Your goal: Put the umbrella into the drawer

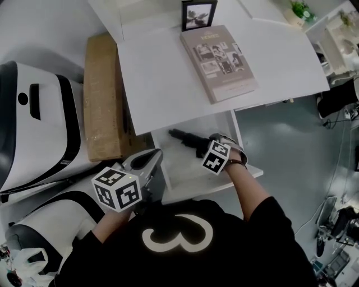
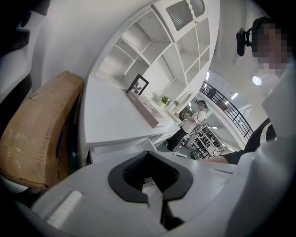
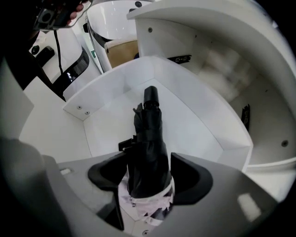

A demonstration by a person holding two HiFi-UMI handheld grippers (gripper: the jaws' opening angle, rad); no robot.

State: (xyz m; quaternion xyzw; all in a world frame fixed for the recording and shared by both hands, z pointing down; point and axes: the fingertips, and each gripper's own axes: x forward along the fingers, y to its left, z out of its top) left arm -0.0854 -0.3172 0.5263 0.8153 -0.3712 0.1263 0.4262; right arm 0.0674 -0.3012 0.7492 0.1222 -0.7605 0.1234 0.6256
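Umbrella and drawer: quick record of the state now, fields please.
drawer: pulled open below the desk
umbrella: black, folded, lying inside the drawer
right tool: open, jaws astride the umbrella, pointing steeply down
left tool: shut, empty
on the desk: book, picture frame

Your white desk (image 1: 162, 84) carries a grey book (image 1: 220, 63) lying flat, with a black picture frame (image 1: 198, 14) upright behind it. The folded black umbrella (image 1: 188, 141) lies in the open drawer (image 1: 182, 172) underneath.
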